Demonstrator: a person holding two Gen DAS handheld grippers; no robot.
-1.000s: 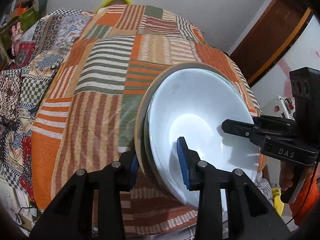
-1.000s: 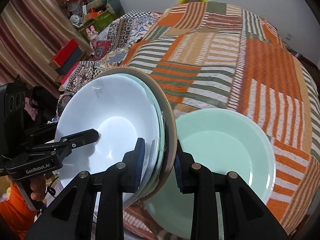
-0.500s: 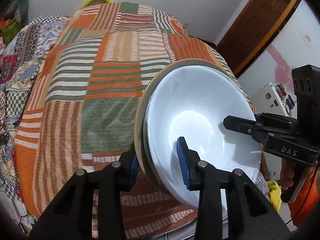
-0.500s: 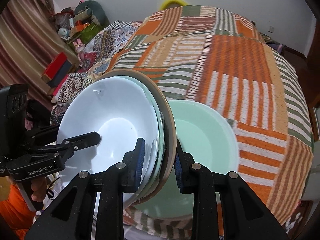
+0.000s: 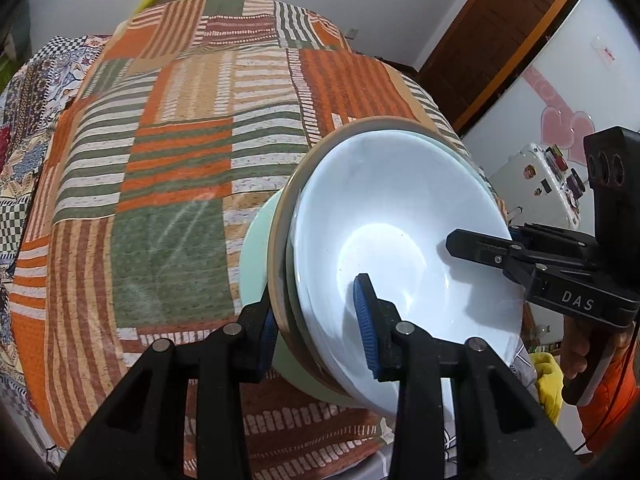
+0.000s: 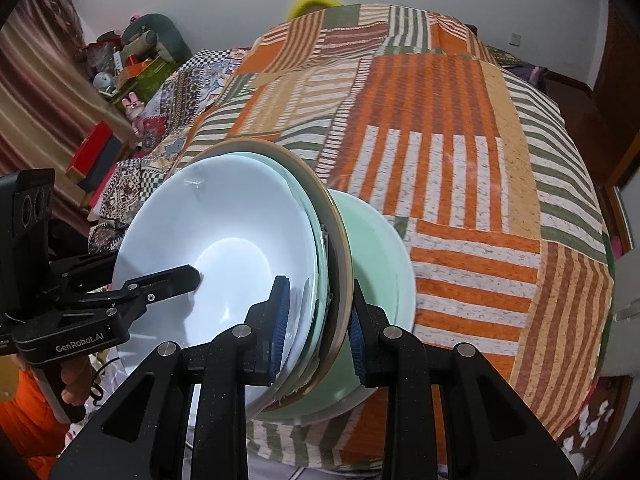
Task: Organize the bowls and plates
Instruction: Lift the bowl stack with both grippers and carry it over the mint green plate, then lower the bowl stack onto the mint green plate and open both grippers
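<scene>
Dishes fill the left wrist view: the left tool [image 5: 316, 326] is clamped across the rim of a nested stack [image 5: 392, 248], one pad inside the white bowl [image 5: 400, 220] and the other behind the tan plate [image 5: 282, 236] that backs it. The stack is held tilted on edge above the patchwork bed [image 5: 168, 168], with a pale green dish [image 5: 256, 248] just behind it, and the right tool [image 5: 480, 246] reaches in from the side, one finger over the white bowl's inner wall. In the right wrist view, the right tool [image 6: 316, 320] is likewise closed on the stack's near rim, pinching white bowl [image 6: 224, 248], thin green layers and tan plate [image 6: 340, 240] together, while the green dish [image 6: 380, 264] lies on the bed [image 6: 460, 168] beneath and behind; whether they touch is unclear. The left tool [image 6: 172, 280] grips the opposite side. Judging from the steep tilt, the smooth white bowl could slide out of the nest if either clamp eases unevenly, and lowering off-centre could knock the green dish's rim.
</scene>
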